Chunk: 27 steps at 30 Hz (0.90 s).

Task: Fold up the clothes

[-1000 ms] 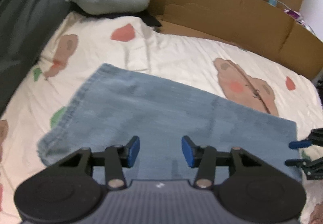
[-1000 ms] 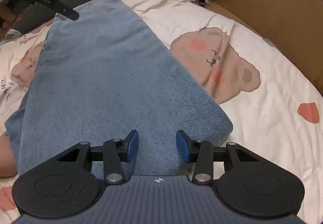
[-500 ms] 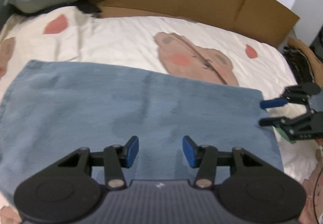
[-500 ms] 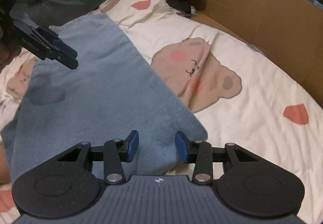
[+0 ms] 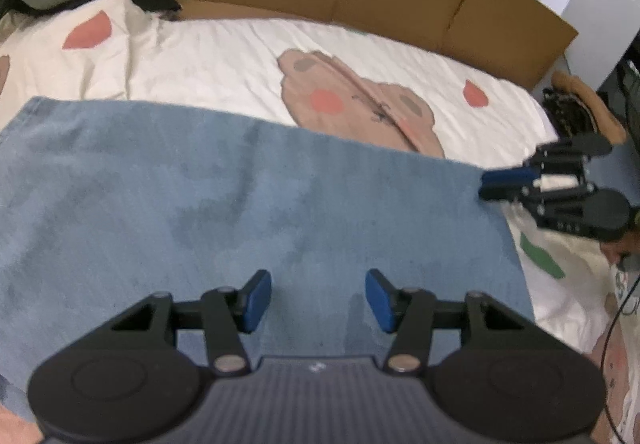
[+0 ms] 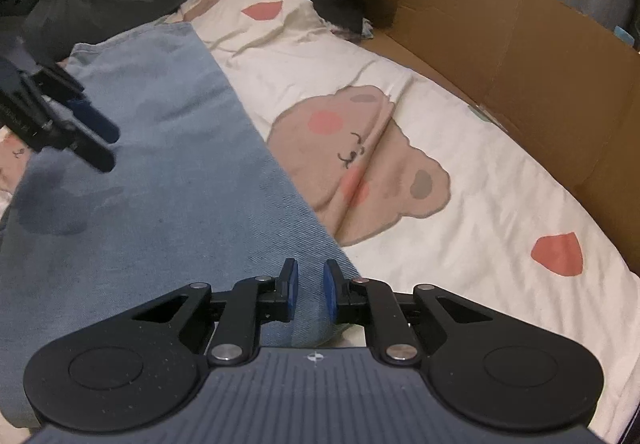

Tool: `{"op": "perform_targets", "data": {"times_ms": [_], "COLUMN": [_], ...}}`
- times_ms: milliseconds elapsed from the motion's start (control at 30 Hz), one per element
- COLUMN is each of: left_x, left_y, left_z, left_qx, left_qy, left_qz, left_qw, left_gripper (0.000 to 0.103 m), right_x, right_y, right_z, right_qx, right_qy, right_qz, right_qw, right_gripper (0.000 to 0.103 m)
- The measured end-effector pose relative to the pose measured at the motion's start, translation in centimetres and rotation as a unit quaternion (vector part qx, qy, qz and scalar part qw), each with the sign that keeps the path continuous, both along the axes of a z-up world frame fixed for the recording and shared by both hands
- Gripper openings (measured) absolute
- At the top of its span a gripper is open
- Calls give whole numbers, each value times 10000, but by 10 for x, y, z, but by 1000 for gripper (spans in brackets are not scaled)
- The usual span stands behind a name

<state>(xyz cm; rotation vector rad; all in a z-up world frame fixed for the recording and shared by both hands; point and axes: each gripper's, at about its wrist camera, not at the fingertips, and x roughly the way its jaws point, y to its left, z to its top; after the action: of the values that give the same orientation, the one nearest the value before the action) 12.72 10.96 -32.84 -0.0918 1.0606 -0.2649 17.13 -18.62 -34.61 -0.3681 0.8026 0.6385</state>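
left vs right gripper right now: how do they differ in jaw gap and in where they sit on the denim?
Jaw gap: the left gripper stands wide open; the right gripper's jaws have just been closing, leaving a narrow gap.
Contents: nothing is between the left jaws; the right jaws have a corner of the blue denim garment between them.
Place: left hovers over the garment's middle, right sits at its end edge.
Shared: black frames, blue pads, both angled down at the bed.

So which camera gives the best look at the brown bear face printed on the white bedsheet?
The right wrist view: the brown bear face lies there whole, with eyes, pink cheeks and ears clear beside the blue denim garment. In the left wrist view the bear is farther off, creased, and its lower edge is hidden by the denim.
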Motion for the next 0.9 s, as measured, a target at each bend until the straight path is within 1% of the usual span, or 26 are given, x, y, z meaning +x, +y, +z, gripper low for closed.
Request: {"op": "perform_targets", "data": {"times_ms": [167, 300, 333, 433, 500, 600, 700, 767, 900], "left_x": [-4, -9, -10, -12, -14, -18, -22, -25, -32], "left_y": [-3, -3, -3, -4, -6, -9, -12, -14, -20], "left_z": [-8, -9, -8, -6, -4, -4, -4, -3, -2], "left_qx": [83, 116, 115, 88, 75, 74, 79, 76, 77], "left_qy": [127, 187, 205, 261, 288, 357, 418, 460, 549], "left_qz": [-93, -91, -88, -111, -142, -170, -217, -281, -425], "left_qw": [9998, 9997, 9997, 9996, 9995, 9992, 9989, 9985, 9976], "left_gripper": [56, 56, 56, 56, 56, 56, 56, 56, 56], "right_x": [7, 6, 3, -7, -15, -30, -45, -56, -77], "right_y": [-8, -6, -7, -12, -12, -7, -4, -2, 6], "right_z": [-12, -10, -7, 2, 5, 2, -3, -5, -1], "right_qx": [25, -73, -14, 211, 283, 169, 109, 122, 50], "right_qy": [164, 167, 178, 217, 326, 472, 642, 787, 919], "right_qz": [-55, -5, -13, -34, -32, 116, 108, 137, 324], "right_qw": [9998, 9998, 9998, 9995, 9991, 9987, 9978, 9967, 9952], "right_gripper": [19, 19, 21, 21, 21, 21, 22, 19, 19]}}
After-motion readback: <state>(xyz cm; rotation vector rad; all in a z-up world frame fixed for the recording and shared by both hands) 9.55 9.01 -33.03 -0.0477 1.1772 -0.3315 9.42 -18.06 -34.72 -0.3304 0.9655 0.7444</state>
